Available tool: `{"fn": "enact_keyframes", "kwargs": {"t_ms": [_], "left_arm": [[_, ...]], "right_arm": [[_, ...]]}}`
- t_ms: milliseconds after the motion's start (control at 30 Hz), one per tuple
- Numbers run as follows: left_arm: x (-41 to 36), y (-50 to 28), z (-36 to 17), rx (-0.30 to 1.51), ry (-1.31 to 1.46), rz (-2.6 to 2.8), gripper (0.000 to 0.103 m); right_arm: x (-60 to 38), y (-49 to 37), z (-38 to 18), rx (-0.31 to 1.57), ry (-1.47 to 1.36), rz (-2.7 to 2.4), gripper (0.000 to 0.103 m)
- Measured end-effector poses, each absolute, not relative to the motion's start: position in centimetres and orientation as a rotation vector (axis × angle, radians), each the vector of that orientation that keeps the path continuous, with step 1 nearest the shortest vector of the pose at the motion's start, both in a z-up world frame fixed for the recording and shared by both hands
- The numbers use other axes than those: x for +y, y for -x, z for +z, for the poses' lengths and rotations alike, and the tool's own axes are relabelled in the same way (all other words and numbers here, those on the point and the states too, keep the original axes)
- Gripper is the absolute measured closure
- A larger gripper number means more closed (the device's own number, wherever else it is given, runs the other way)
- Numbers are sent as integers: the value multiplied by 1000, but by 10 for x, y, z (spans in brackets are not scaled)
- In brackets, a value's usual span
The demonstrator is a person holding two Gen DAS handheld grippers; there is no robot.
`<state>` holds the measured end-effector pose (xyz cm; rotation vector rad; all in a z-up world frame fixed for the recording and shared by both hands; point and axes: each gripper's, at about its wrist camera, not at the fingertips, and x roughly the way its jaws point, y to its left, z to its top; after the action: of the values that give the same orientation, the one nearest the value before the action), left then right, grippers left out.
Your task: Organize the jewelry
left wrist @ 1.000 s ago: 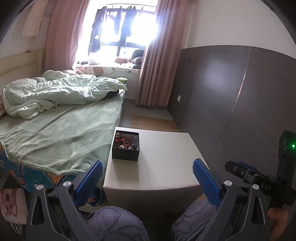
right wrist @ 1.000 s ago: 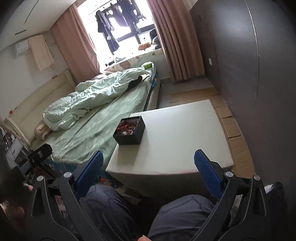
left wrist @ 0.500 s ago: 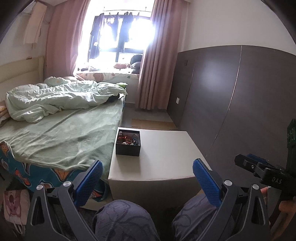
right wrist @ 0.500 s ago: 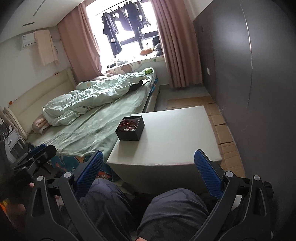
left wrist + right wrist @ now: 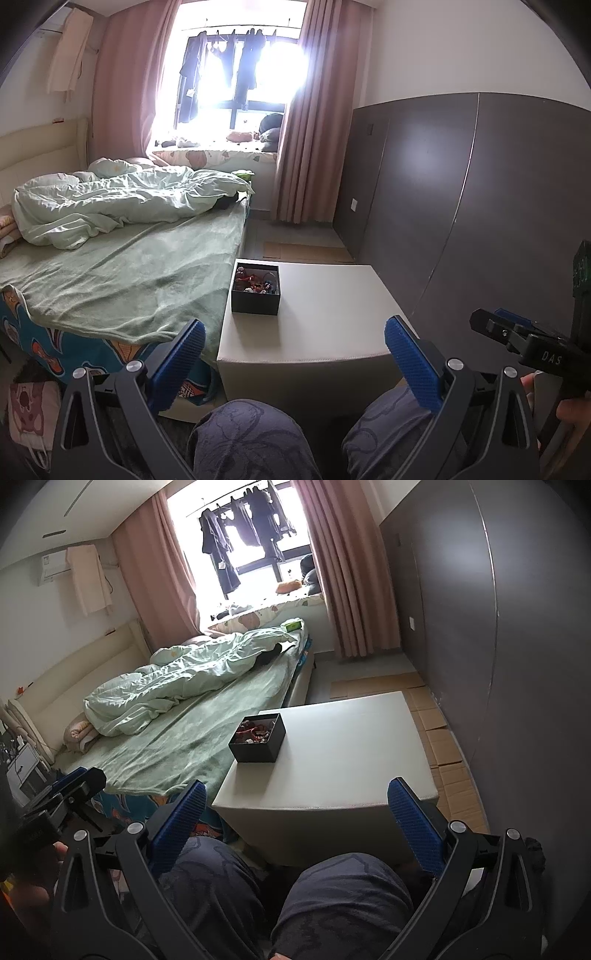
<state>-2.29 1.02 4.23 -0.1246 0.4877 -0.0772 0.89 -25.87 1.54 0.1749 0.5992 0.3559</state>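
Note:
A small black box [image 5: 255, 290] [image 5: 258, 738] full of mixed jewelry stands near the left edge of a low white table [image 5: 325, 321] [image 5: 343, 753]. My left gripper [image 5: 295, 339] is open and empty, held well back from the table above the person's knees. My right gripper [image 5: 297, 805] is likewise open and empty, back from the table's near edge. Each gripper shows at the side of the other's view: the right one [image 5: 532, 343], the left one [image 5: 70, 786]. The pieces in the box are too small to tell apart.
A bed with a green blanket [image 5: 122, 266] [image 5: 192, 731] runs along the table's left side. A dark panelled wall [image 5: 461, 206] [image 5: 480, 627] stands close on the right. Flattened cardboard [image 5: 443, 746] lies on the floor beside the table. The person's knees [image 5: 251, 439] [image 5: 343, 897] fill the foreground.
Both grippers have risen and drawn back from the table, so the table and box look smaller and lower. Both stay open and empty. The box has not moved.

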Motion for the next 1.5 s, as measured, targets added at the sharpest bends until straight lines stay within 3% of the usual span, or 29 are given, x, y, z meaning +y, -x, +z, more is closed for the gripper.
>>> {"fn": "enact_keyframes", "kwargs": {"t_ms": [1500], "left_arm": [[0,23,38,513,100,-75,8]], "right_arm": [[-254,-1,12,591,-144,339,5]]}}
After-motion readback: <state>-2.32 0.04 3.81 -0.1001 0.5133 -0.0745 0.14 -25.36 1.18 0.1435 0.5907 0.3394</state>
